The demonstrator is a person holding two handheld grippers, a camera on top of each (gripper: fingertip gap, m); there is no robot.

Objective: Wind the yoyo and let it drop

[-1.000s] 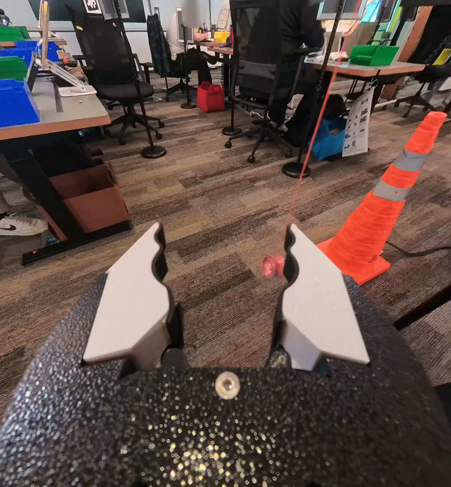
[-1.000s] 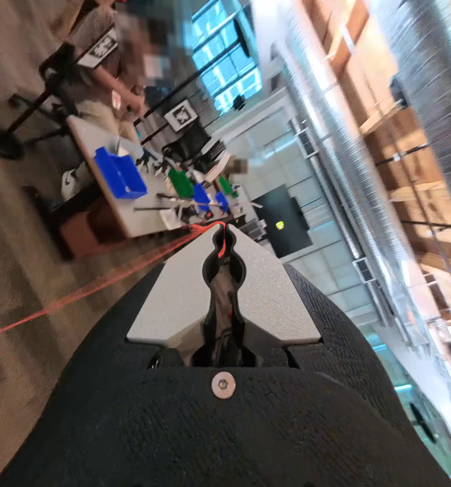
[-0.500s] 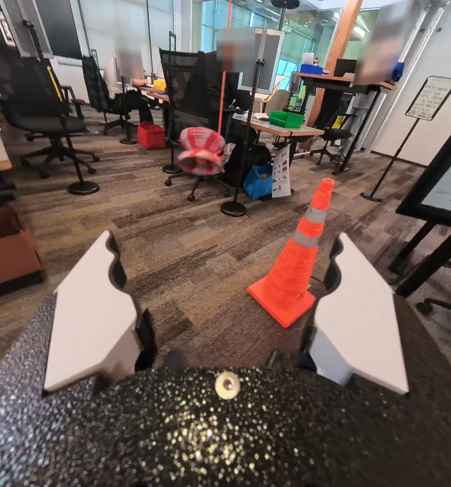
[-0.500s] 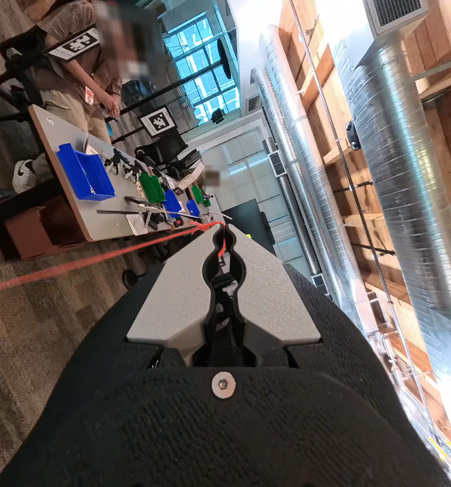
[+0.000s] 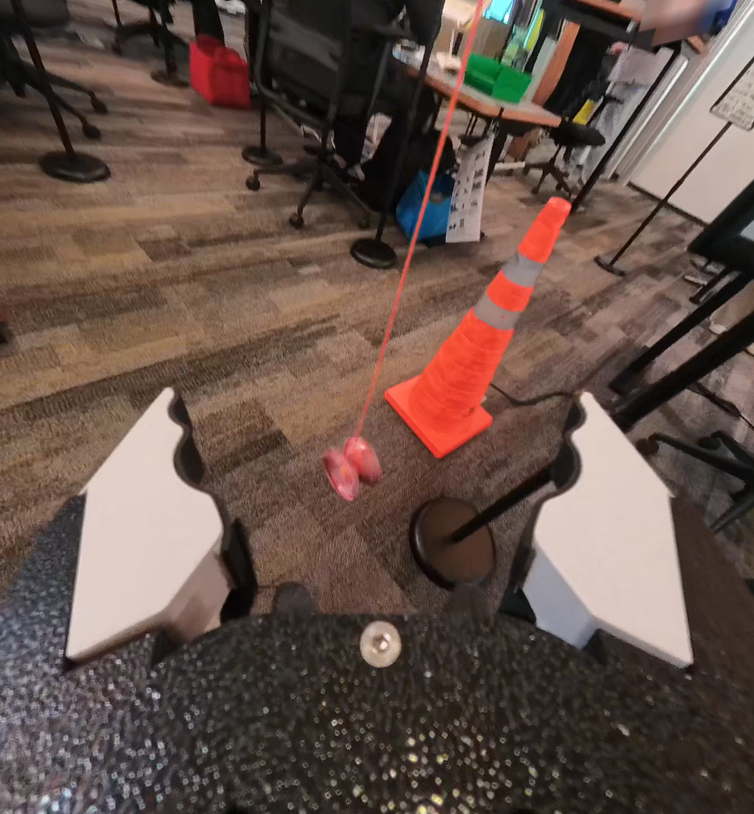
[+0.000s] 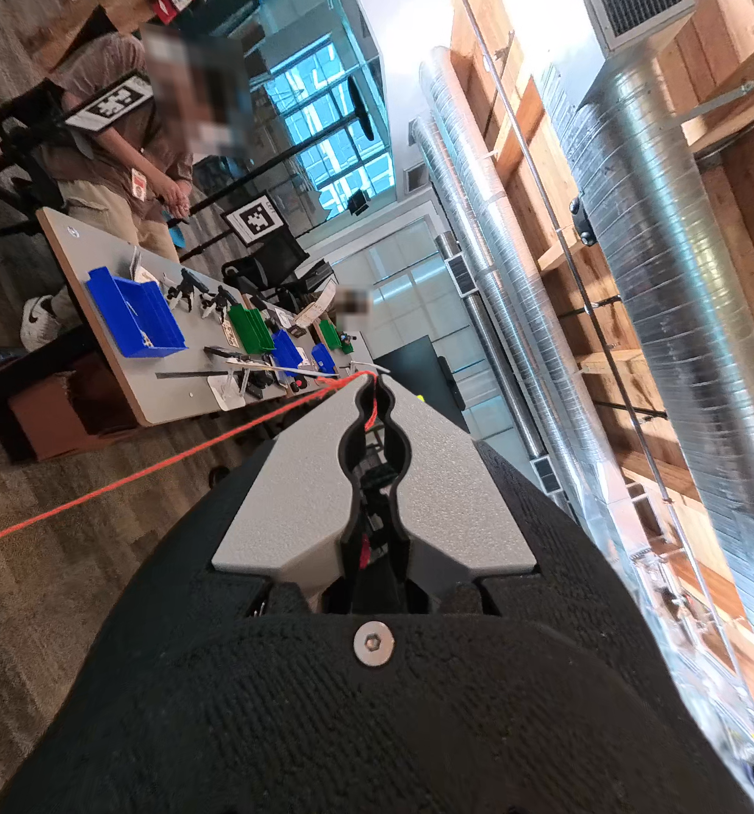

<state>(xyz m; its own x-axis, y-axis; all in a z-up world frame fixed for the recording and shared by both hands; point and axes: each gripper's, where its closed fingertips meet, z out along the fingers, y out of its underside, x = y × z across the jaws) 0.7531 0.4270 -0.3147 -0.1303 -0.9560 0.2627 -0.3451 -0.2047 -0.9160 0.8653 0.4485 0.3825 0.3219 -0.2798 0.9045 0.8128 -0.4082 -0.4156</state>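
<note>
Carpet (image 5: 155,282) fills the left of the left wrist view, and the left gripper (image 5: 377,436) is held over it with its jaws spread wide and nothing between them. Near the middle, the yoyo (image 5: 352,468) is seen hanging free on a taut red string (image 5: 414,229) that runs up and out of the top of the frame; its body is blurred, so it is judged to be spinning or swinging, above the floor and in touch with neither finger. A cone (image 5: 476,348) stands on the floor just to its right, behind it. In the right wrist view the right gripper (image 6: 373,379) is seen with its jaws closed on the string's end, the line leading off to the lower left. The drop is judged to be under way or just done. For the next move, the empty gripper would have to be brought round the yoyo so that it can be steadied and rewound, with the string end kept pinched.
</note>
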